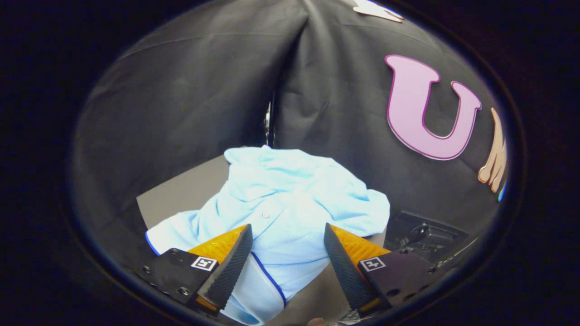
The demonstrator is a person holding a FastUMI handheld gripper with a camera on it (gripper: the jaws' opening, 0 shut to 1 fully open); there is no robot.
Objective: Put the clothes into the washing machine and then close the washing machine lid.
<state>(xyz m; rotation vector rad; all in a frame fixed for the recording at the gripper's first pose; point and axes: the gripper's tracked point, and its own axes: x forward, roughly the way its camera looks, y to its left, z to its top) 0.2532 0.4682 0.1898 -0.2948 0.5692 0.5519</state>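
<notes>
Step one, pickup. Gripper (288, 246) fingers spread wide, gripping nothing. Crumpled light-blue button shirt with dark-blue trim (290, 199) lies on grey tabletop (190, 190) between and beyond fingers, 12 o'clock. Next: descend, pinch a thick fold.

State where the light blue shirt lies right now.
The light blue shirt lies crumpled on the grey table, between and beyond the open gripper.

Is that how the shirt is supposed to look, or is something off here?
Nothing looks damaged or spilled. The light blue shirt lies crumpled in a heap on the grey table, not folded, which is normal for laundry. The gripper hovers with its jaws open over the shirt, fabric between them, not yet pinched.
</notes>
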